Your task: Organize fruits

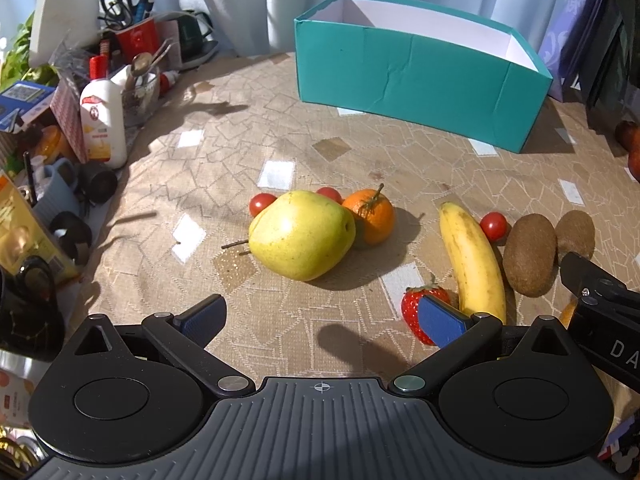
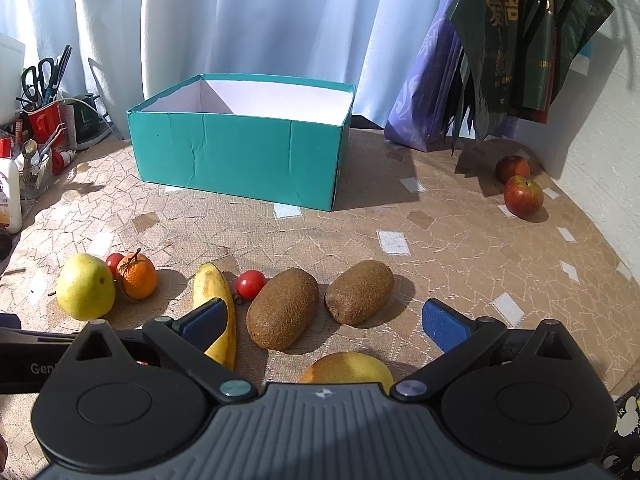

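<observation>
- Light: bright, hard sunlight entering from the left.
- Shadows: crisp and dark, cast rightward by the pear (image 1: 301,234), kiwis (image 2: 282,308) and teal box (image 2: 240,152).
- Glare: highlight on the pear skin.
- Distortion: strong fisheye curvature and dark corners.
- Focus: sharp centrally.

We are looking forward from both wrist cameras, low and close over the beige patterned worktop (image 1: 320,152), facing the open teal cardboard box (image 1: 416,92) by the curtain. The left view is sitting further left. Both are sharing the box (image 2: 240,156), yellow-green pear (image 1: 300,236) (image 2: 85,286) and yellow banana (image 1: 472,260) (image 2: 212,284).
</observation>
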A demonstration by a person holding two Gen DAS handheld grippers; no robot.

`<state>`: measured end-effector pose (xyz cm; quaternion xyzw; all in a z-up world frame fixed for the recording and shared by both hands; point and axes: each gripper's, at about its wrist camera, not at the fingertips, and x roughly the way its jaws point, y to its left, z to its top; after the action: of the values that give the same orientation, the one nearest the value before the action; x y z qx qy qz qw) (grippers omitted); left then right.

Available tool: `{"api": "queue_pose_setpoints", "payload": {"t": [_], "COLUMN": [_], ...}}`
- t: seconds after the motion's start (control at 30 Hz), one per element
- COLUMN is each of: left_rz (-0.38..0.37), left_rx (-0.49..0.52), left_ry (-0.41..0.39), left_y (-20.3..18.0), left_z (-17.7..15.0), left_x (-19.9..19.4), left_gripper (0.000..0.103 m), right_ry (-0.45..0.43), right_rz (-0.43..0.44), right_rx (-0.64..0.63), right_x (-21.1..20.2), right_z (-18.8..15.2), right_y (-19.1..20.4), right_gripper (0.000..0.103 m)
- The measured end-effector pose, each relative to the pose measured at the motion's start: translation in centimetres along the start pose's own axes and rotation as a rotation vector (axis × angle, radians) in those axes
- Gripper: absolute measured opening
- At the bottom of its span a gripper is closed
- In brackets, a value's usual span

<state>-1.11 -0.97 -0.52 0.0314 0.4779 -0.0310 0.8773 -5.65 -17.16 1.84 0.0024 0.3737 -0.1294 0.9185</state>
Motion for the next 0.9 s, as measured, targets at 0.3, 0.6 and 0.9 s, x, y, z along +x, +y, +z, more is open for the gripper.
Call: {"api": "queue_pose_setpoints", "payload": {"t": [0.3, 0.6, 0.9], "left_rz": [-0.003, -0.012, -0.070], "left_rx": [0.003, 0.008, 0.049], "left_ry": [0.002, 0.009, 0.018], "left_y": [0.0, -0.1, -1.3], "left_z": [0.0, 0.1, 0.0], "left_x": [0.0, 0.3, 0.9], "left_gripper": [0.103, 0.103, 0.103], "right_ry": [-0.005, -0.011, -0.022], "right_rz": [0.000, -0.005, -0.042], "right_rx": [-0.006, 0.004, 0.059], "right_x": [-0.1, -0.2, -0.6], "right_z": [0.0, 0.2, 0.0], "right_y": [0.0, -0.5, -2.3], "right_gripper": [0.103, 0.103, 0.103]}}
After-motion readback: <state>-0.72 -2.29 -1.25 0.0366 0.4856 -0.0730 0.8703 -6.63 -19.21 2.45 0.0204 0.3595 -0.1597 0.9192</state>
